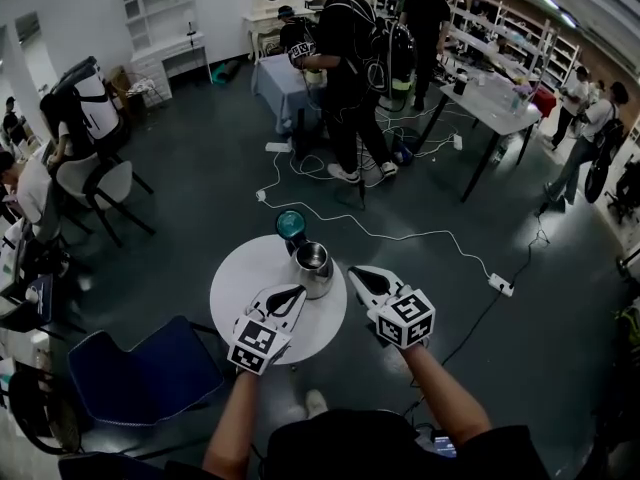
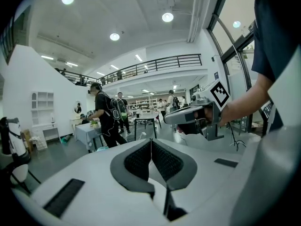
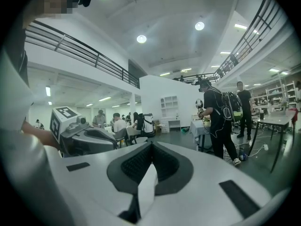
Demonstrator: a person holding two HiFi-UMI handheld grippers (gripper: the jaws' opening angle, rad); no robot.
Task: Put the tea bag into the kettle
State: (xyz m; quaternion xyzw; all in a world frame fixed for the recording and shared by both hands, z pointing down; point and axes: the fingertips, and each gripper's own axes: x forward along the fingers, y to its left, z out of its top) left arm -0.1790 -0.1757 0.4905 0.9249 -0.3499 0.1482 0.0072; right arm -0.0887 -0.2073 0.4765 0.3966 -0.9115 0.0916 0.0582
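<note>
A steel kettle stands open at the far side of a round white table, its teal lid tipped up behind it. My left gripper hovers just in front of the kettle, jaws pressed together. At the kettle's right my right gripper is also shut. Between its pads a narrow white strip shows; I cannot tell what it is. No tea bag shows on the table. Both gripper views look level across the room, not down at the table.
A blue chair stands at the table's front left. A white cable runs across the dark floor to a power strip on the right. People stand by tables at the back, and a white chair is at the left.
</note>
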